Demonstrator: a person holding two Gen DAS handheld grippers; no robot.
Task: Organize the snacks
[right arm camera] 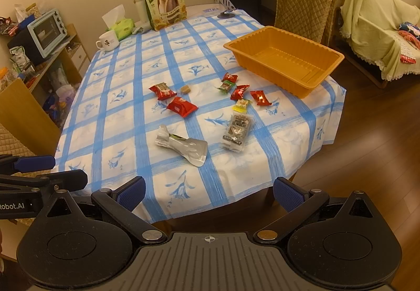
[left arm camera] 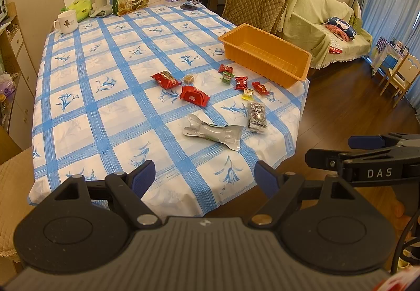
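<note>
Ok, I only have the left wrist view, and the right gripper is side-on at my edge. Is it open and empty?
Observer: Yes. The right wrist view shows the right gripper from behind, jaws wide apart, nothing held.
Operator: Does the tray's near wall hide any snack inside?
Observer: No. From the right side the orange tray shows its whole floor, and it is bare.
Operator: What stands left of the table?
Observer: A light blue toaster oven on a wooden shelf.

Warm dim indoor light, sharp focus, heavy fisheye bending, dark corners.
</note>
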